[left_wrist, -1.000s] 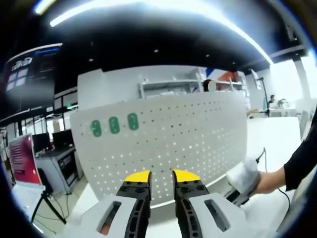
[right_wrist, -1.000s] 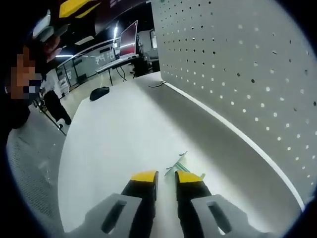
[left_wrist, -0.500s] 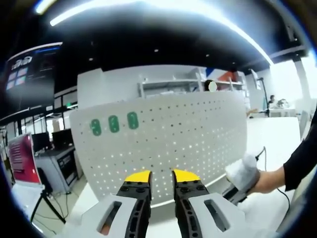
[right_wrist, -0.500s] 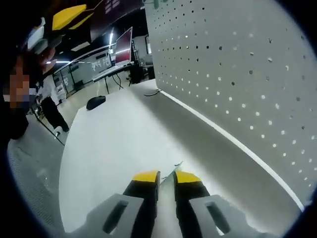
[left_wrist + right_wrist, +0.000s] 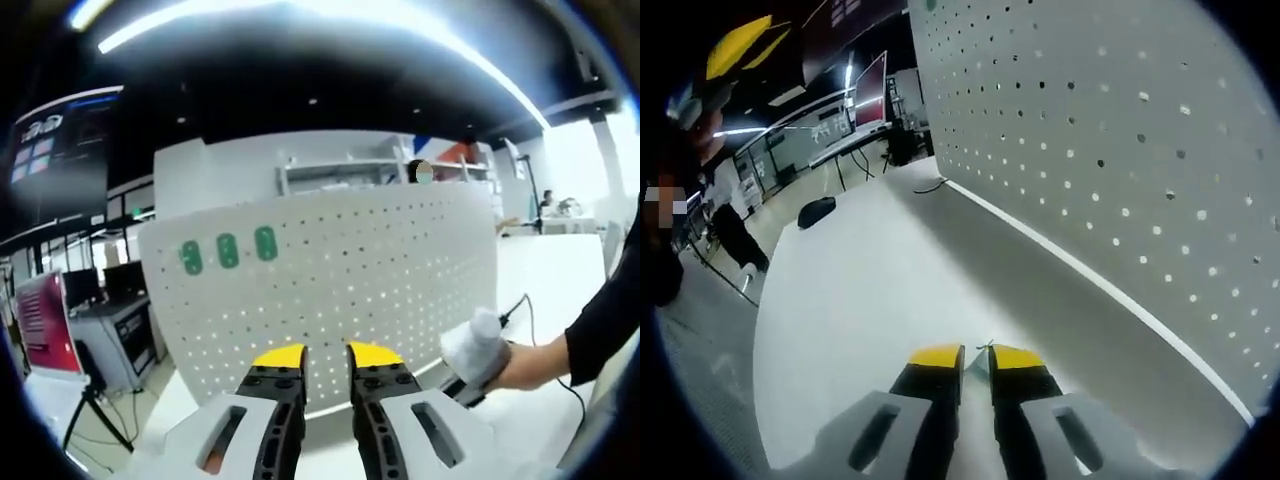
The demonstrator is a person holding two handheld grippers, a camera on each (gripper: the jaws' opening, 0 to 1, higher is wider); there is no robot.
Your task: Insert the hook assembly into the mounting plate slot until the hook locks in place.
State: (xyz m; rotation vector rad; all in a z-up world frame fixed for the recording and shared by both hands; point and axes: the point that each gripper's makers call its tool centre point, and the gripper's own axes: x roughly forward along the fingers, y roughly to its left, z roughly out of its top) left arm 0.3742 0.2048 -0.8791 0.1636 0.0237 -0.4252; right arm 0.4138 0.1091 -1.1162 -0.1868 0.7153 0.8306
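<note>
I have the right tongs (image 5: 964, 356) low over the white worktop (image 5: 850, 300), their yellow tips drawn almost together on the hook assembly (image 5: 984, 349). Only a thin pale sliver of it shows between the tips, so I judge it pinched there but cannot tell how squarely it sits. The perforated mounting plate (image 5: 1110, 130) stands upright just to the right of these tongs, running away along the worktop's edge.

In the left gripper view the left tongs (image 5: 325, 358) face the same plate (image 5: 330, 270) head-on, tips slightly apart with nothing between them. Three green tags (image 5: 227, 250) sit in a row on the plate's upper left. The person's hand (image 5: 515, 362) and the white body of the right gripper show at the lower right, near the plate's foot.

The step in hand, as I read it, is lifting the hook and carrying it to a slot. To do it well I should keep the pinch firm, because so little of the hook is between the tips that it could twist. I would raise it clear of the worktop, turn the wrist until the tips face the plate squarely, then line the hook's tabs with a pair of holes before pressing. The left tongs can stay back, holding both plate and hook in sight.
</note>
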